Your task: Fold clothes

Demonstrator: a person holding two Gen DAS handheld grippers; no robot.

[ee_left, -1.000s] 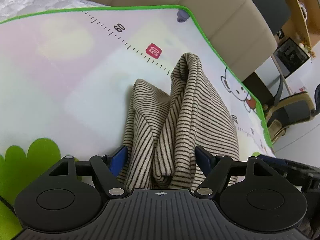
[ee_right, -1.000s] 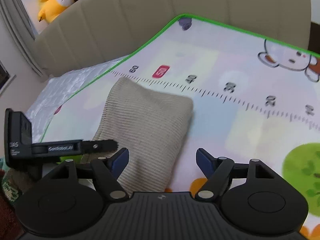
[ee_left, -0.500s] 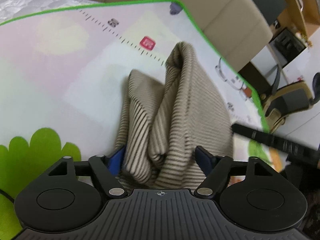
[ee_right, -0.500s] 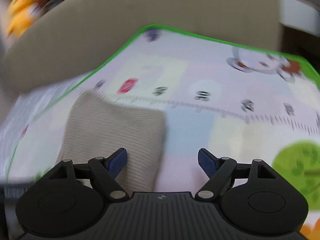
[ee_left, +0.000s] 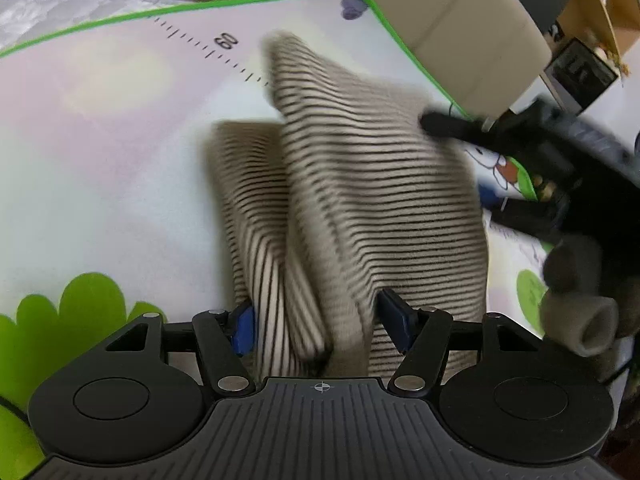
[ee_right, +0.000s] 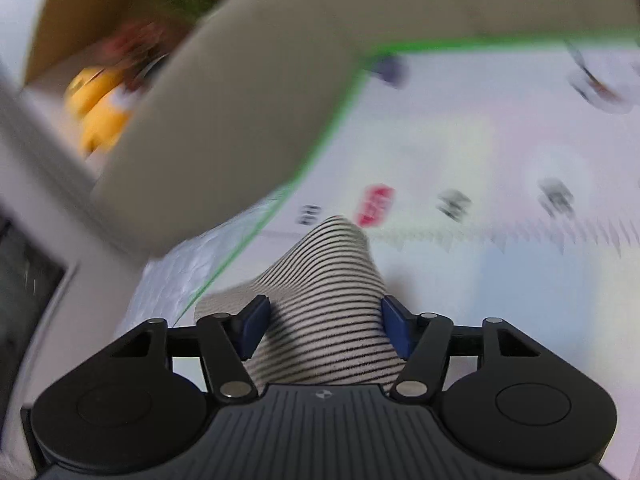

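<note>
- Two tongs are closing around one striped garment [ee_left: 360, 184] bunched on the play mat [ee_left: 100, 140].
- Left tongs [ee_left: 316, 316] straddle its six-o'clock folds.
- Right tongs [ee_right: 324, 320] straddle its three-o'clock edge; pad contact unclear.

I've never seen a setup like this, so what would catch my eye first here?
A beige black-striped garment bunched up in the middle of a cartoon play mat with a green border. The left gripper and right gripper each have cloth between their closing jaws.
</note>
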